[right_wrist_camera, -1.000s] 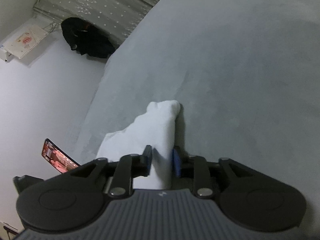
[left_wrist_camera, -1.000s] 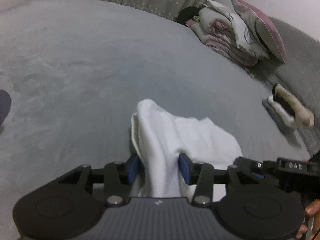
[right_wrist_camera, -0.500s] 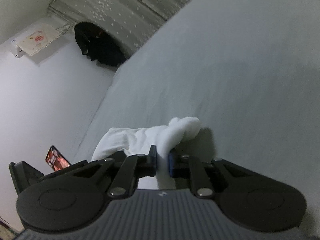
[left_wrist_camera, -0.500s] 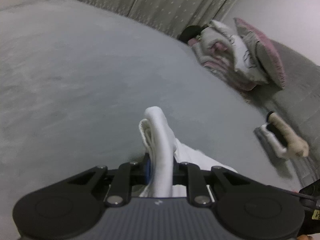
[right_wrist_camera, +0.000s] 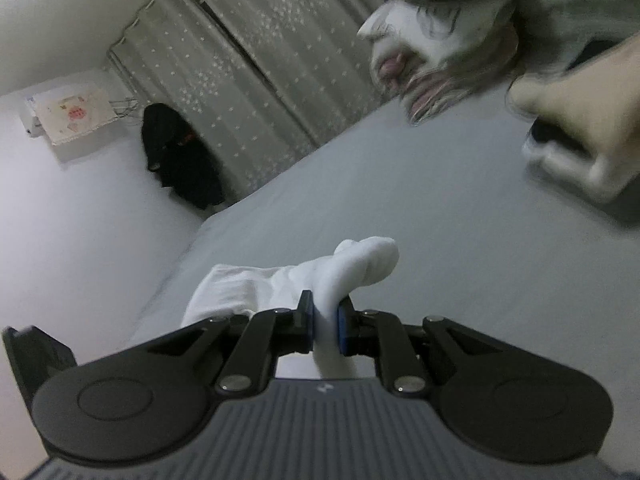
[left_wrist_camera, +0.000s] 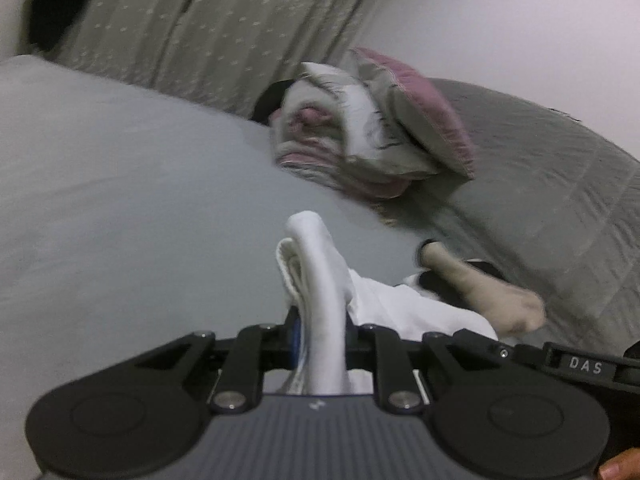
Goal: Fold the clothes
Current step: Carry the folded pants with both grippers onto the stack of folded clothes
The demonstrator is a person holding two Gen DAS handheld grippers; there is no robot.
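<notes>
A white garment (left_wrist_camera: 320, 292) is hanging bunched above the grey bed (left_wrist_camera: 120, 184), each end pinched so that, presumably, it can be spread or doubled over. The left gripper (left_wrist_camera: 320, 340) is clamping one bunched end between its jaws; the right gripper (right_wrist_camera: 325, 322) is likewise gripping the other end (right_wrist_camera: 360, 268), the cloth protruding forward past both.

The left wrist view looked forward from just behind the left gripper (left_wrist_camera: 320, 334), low over the wide grey bedspread (left_wrist_camera: 120, 200), facing the far dotted grey curtain (left_wrist_camera: 200, 32) and the pink and white pile of folded bedding (left_wrist_camera: 360, 136) at far right. The right wrist view sat as near behind the right gripper (right_wrist_camera: 325, 326), tilted, facing the same curtain (right_wrist_camera: 260, 60), bedding (right_wrist_camera: 440, 52) and bedspread (right_wrist_camera: 440, 220). Both shared the bunched white cloth garment (left_wrist_camera: 324, 280) (right_wrist_camera: 344, 272)
</notes>
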